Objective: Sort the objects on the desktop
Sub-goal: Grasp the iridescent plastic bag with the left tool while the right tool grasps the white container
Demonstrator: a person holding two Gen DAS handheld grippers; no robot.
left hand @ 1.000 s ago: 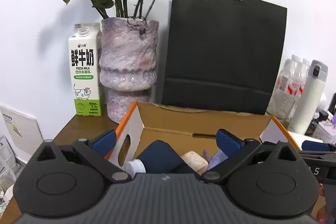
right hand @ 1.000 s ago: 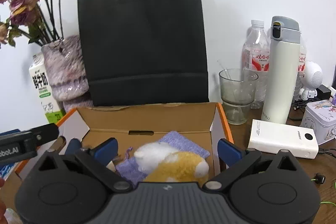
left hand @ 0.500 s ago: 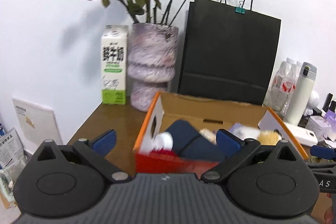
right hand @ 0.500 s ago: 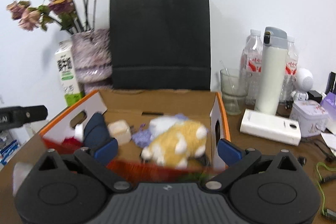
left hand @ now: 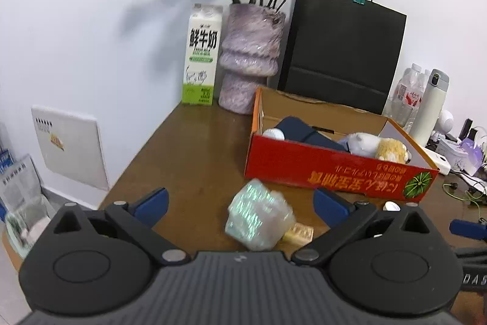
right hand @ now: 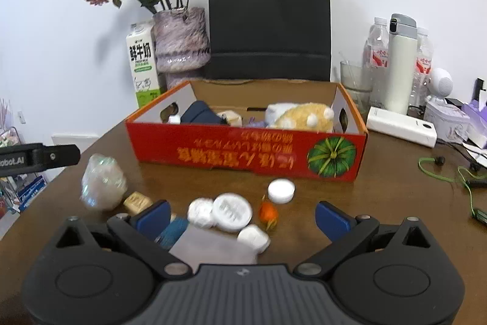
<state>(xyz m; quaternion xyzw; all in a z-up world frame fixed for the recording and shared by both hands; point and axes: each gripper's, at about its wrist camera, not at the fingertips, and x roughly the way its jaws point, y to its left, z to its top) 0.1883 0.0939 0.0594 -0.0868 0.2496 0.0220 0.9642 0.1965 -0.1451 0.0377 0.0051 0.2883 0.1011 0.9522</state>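
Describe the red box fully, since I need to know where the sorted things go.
The red box is an open-topped cardboard carton on the brown table, in front of the black paper bag. Its front bears upside-down yellow lettering and a green pumpkin picture; the inside is plain brown, the rim orange, with hand-holes in the white end walls. A plush toy and dark blue pouch lie inside.
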